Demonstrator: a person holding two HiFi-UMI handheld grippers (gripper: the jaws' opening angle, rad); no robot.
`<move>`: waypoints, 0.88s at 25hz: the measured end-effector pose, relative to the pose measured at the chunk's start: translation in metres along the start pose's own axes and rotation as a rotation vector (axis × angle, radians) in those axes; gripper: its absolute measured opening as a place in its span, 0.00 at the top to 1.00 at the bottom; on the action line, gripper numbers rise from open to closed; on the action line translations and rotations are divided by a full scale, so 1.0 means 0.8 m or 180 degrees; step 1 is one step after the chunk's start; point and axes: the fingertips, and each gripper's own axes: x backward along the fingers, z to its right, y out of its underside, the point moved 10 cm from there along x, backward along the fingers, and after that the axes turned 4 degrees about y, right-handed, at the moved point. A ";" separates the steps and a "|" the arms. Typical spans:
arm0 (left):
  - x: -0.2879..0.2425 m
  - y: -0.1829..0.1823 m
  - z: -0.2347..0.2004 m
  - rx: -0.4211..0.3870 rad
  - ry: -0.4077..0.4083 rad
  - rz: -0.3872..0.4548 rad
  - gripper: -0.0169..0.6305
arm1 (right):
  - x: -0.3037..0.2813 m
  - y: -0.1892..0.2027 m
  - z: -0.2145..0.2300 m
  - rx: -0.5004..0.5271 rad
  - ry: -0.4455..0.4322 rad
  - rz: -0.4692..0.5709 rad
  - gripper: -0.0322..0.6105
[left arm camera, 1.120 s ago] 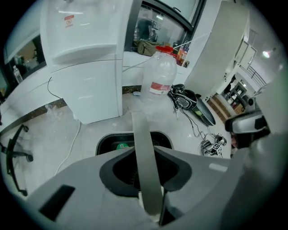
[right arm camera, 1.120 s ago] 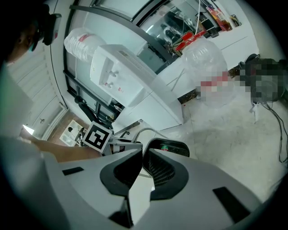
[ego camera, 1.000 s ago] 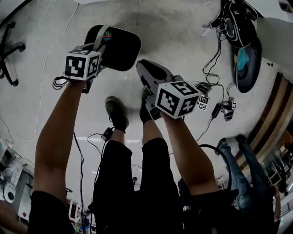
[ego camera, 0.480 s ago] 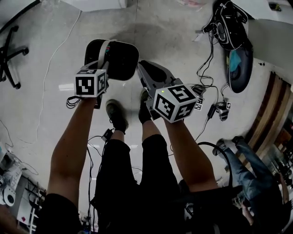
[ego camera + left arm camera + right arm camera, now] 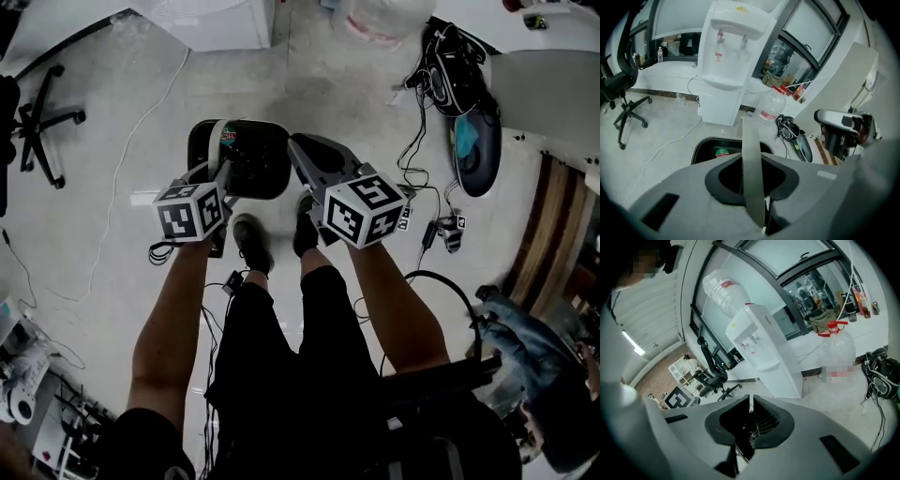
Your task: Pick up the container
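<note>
The container [image 5: 255, 159] is a black, rounded tub with a green and red sticker inside; it hangs above the floor in the head view. My left gripper [image 5: 223, 152] is shut on the tub's grey wall strip [image 5: 751, 154], which runs upright between the jaws in the left gripper view. The black tub [image 5: 715, 151] shows beyond the jaws there. My right gripper [image 5: 306, 156] sits just right of the tub, apart from it. In the right gripper view the right gripper [image 5: 750, 414] has its ribbed jaws together with nothing between them.
A white water dispenser [image 5: 214, 19] and a water bottle [image 5: 380, 14] stand ahead. An office chair [image 5: 42, 127] is at the left. Cables and dark gear [image 5: 459, 89] lie on the floor at the right. The person's shoes [image 5: 251, 241] are below the grippers.
The left gripper and the held container have moved right and lower in the head view, closer to the right gripper. The view has shifted, bringing the dispenser into sight.
</note>
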 end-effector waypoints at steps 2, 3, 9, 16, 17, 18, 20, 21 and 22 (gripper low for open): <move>0.027 0.000 0.007 0.0056 0.0018 0.0142 0.86 | 0.013 -0.013 -0.007 0.0036 -0.0004 0.0013 0.90; 0.038 -0.002 0.009 0.0090 0.0023 0.0196 0.87 | 0.017 -0.021 -0.009 0.0050 -0.0004 0.0028 0.91; 0.098 -0.011 0.018 0.0155 -0.0033 0.0275 0.87 | 0.039 -0.064 -0.024 0.0066 -0.0084 0.0147 0.92; 0.199 -0.033 0.040 0.0334 -0.0086 0.0434 0.86 | 0.082 -0.122 -0.072 0.0051 -0.0183 0.0270 0.93; 0.214 -0.036 0.045 0.0359 -0.0085 0.0488 0.86 | 0.087 -0.130 -0.080 0.0079 -0.0197 0.0272 0.93; 0.226 -0.039 0.050 0.0382 -0.0078 0.0546 0.86 | 0.093 -0.139 -0.088 0.0115 -0.0208 0.0274 0.93; 0.248 -0.046 0.059 0.0406 -0.0057 0.0615 0.86 | 0.101 -0.154 -0.103 0.0178 -0.0207 0.0280 0.93; 0.258 -0.049 0.062 0.0411 -0.0049 0.0622 0.86 | 0.104 -0.161 -0.111 0.0201 -0.0206 0.0285 0.93; 0.268 -0.052 0.064 0.0414 -0.0039 0.0622 0.86 | 0.105 -0.168 -0.118 0.0221 -0.0205 0.0292 0.93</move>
